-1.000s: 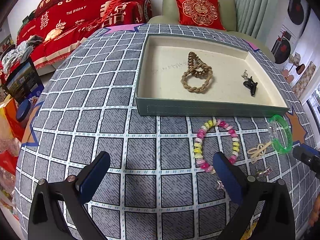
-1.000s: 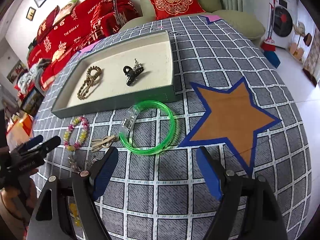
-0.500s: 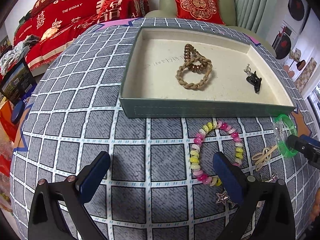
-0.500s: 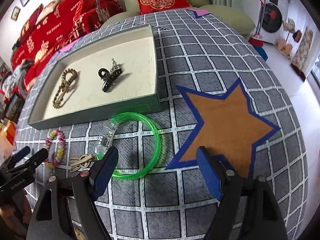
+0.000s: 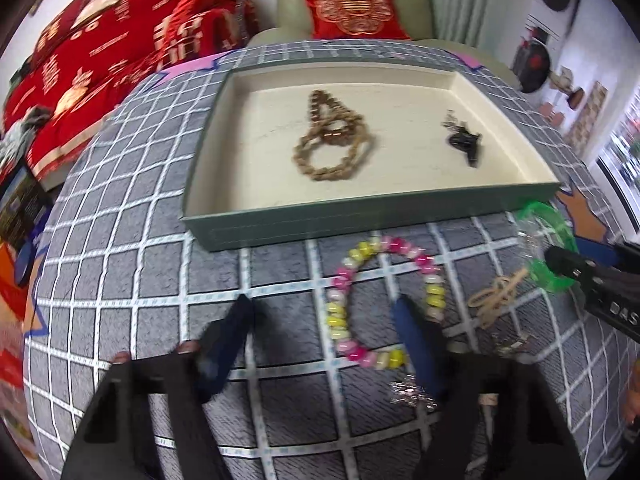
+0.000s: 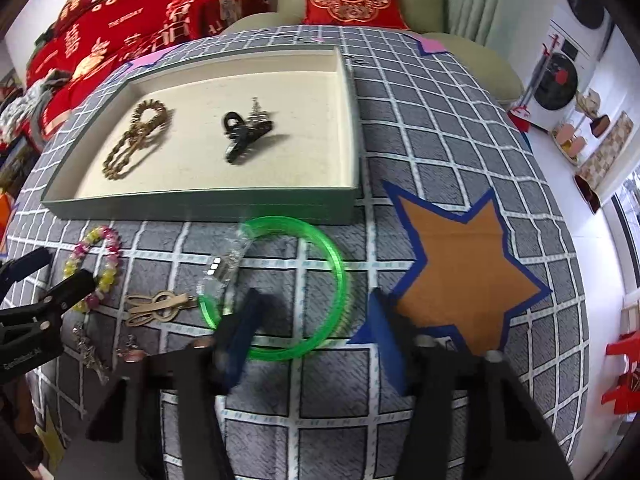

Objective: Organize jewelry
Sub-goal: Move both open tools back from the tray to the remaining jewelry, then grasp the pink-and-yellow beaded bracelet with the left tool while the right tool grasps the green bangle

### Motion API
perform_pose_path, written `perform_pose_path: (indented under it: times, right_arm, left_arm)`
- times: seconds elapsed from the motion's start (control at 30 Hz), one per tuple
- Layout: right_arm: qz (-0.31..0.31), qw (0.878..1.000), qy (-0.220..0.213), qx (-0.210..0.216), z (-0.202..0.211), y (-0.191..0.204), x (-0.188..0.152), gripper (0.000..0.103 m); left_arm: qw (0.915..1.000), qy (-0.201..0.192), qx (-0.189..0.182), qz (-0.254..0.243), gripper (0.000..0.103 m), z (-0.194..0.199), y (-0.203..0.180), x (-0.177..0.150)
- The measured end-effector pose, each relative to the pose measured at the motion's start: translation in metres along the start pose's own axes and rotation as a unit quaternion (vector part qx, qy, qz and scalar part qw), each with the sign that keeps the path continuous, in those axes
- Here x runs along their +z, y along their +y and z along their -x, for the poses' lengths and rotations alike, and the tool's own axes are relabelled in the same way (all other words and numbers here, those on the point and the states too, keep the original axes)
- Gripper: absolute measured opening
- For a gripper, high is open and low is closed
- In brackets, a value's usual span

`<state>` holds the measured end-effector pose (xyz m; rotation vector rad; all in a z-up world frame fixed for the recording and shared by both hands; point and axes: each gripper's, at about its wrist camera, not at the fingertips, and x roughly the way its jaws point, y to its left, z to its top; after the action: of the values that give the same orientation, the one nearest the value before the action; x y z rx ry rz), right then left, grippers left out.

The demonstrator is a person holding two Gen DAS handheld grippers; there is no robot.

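the left gripper (image 5: 324,312) is held low over the grey checked tablecloth (image 5: 132,264) with its jaws spread apart and nothing between them. its right finger (image 5: 408,332) is seen over the right side of the pink, yellow and white beaded bracelet (image 5: 348,288), which lies flat on the cloth just in front of the tray; contact cannot be told.

the right gripper (image 6: 312,312) is likewise released, jaws apart, nothing gripped. its left finger (image 6: 240,332) is placed at the near left arc of the green bangle (image 6: 336,264), inside the ring or over it, while the right finger (image 6: 384,332) is outside the ring, by the orange star (image 6: 464,264) on the cloth. the bangle lies flat, touching or just short of the front wall of the grey-green tray (image 6: 200,204).

inside the tray, a brown beaded strand (image 5: 332,140) is seen on the left and a black hair claw (image 5: 464,142) with a small metal piece beside it on the right.

between the bracelet and the bangle a tan hair clip (image 6: 156,306) lies on the cloth, and small silver pieces (image 6: 88,348) are scattered nearer the camera. some motion blur is present in both views.
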<state>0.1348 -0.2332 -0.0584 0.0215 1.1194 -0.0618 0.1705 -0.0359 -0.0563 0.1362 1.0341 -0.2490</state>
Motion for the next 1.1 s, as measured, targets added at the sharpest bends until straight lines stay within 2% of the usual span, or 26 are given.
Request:
perform_pose_path:
  times: [0.07,0.23,0.3,0.37,0.4,0.47,0.53,0.57,0.67,1.1]
  right_arm:
    - [-0.001,1.000,0.002,0.001,0.000,0.001,0.000,0.038]
    - [-0.001,1.000,0.005,0.003,0.000,0.001,0.001,0.038]
    - [0.002,1.000,0.006,0.001,-0.001,0.002,0.002,0.038]
    - [0.001,1.000,0.009,0.001,-0.001,0.002,0.002,0.038]
    - [0.000,1.000,0.010,0.002,-0.001,0.001,0.003,0.038]
    - [-0.003,1.000,0.011,0.003,-0.001,0.000,0.003,0.037]
    - [-0.003,1.000,0.011,0.000,-0.001,0.000,0.003,0.032]
    - [-0.002,1.000,0.011,0.001,0.000,0.000,0.003,0.021]
    - [-0.010,1.000,0.010,0.010,0.001,-0.004,0.002,0.007]
    - [-0.030,0.998,-0.033,0.040,0.038,-0.030,0.001,0.007]
  left_arm:
    - [0.9999,0.003,-0.004,-0.010,0.060,0.001,-0.005,0.001]
    - [0.9999,0.003,-0.005,-0.010,0.059,0.002,-0.008,0.001]
    - [0.9999,0.001,-0.008,-0.013,0.045,0.004,-0.009,0.001]
    - [0.9998,0.004,-0.008,-0.018,0.043,0.003,-0.011,0.001]
    - [0.9997,0.006,-0.011,-0.019,0.032,0.003,-0.011,0.001]
    - [0.9996,0.009,-0.011,-0.025,0.020,0.004,-0.013,0.002]
    - [0.9996,0.007,-0.014,-0.025,0.020,0.005,-0.012,0.002]
    - [0.9996,0.007,-0.018,-0.022,0.020,0.005,-0.011,0.001]
    - [0.9995,0.001,-0.029,-0.014,0.020,0.009,-0.010,-0.002]
    - [0.9974,-0.040,-0.059,0.011,0.020,0.051,0.005,0.008]
